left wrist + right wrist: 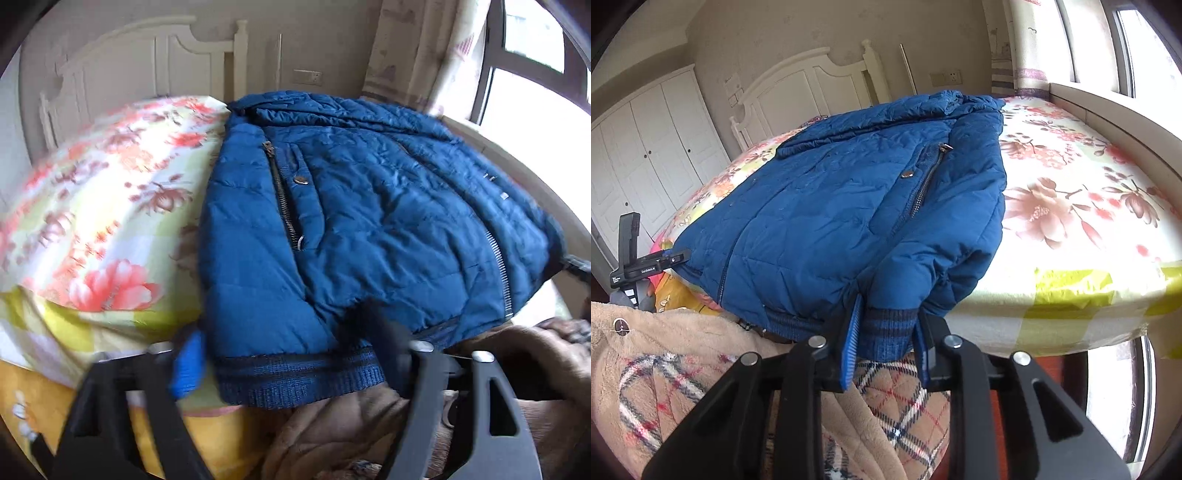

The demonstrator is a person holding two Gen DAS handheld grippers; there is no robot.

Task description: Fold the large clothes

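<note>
A blue quilted jacket (369, 206) lies on the bed with its sleeves folded in and its ribbed hem at the near edge; it also shows in the right wrist view (849, 206). My left gripper (284, 354) is open, its jaws wide on either side of the hem's left corner, one blue pad (188, 365) blurred. My right gripper (888, 343) has its jaws around the ribbed hem (890, 328) at the jacket's right corner, pads against the knit. The left gripper (646, 266) shows at the jacket's far corner in the right wrist view.
The bed has a floral sheet (1071, 192) with a white headboard (812, 81) behind. A beige plaid-lined fleece garment (701, 369) lies below the hem at the bed's foot. Wardrobe doors (646, 155) stand left, a window sill (1108, 110) right.
</note>
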